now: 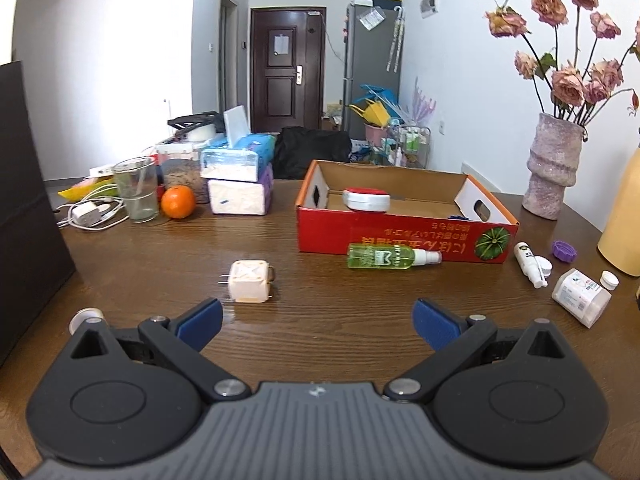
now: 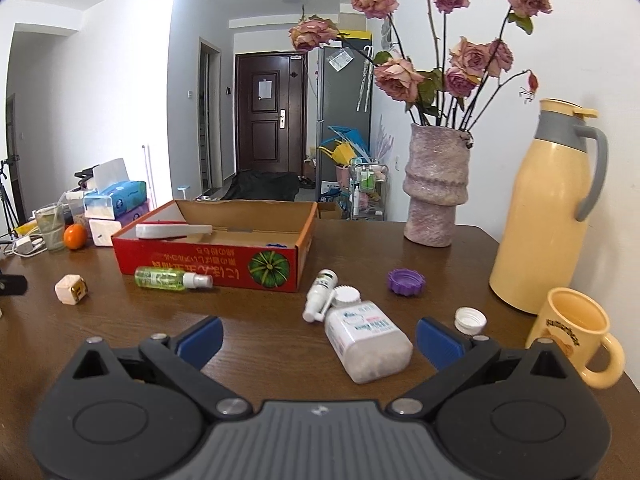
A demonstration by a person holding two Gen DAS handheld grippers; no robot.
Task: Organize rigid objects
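Both my left gripper and right gripper hover with fingers spread and empty, lined up on the cream cube-shaped plug and white plastic pill bottle lying on the brown wooden desk, short of the red cardboard box.

Table: dark wood grain, slight sheen. Box: cardboard, printed red outside, raw brown inside. Spray bottle: clear green plastic. Pill bottle: translucent white plastic. Vase: rough, speckled, matt. Flask: smooth cream finish. Gripper pads: matt blue.
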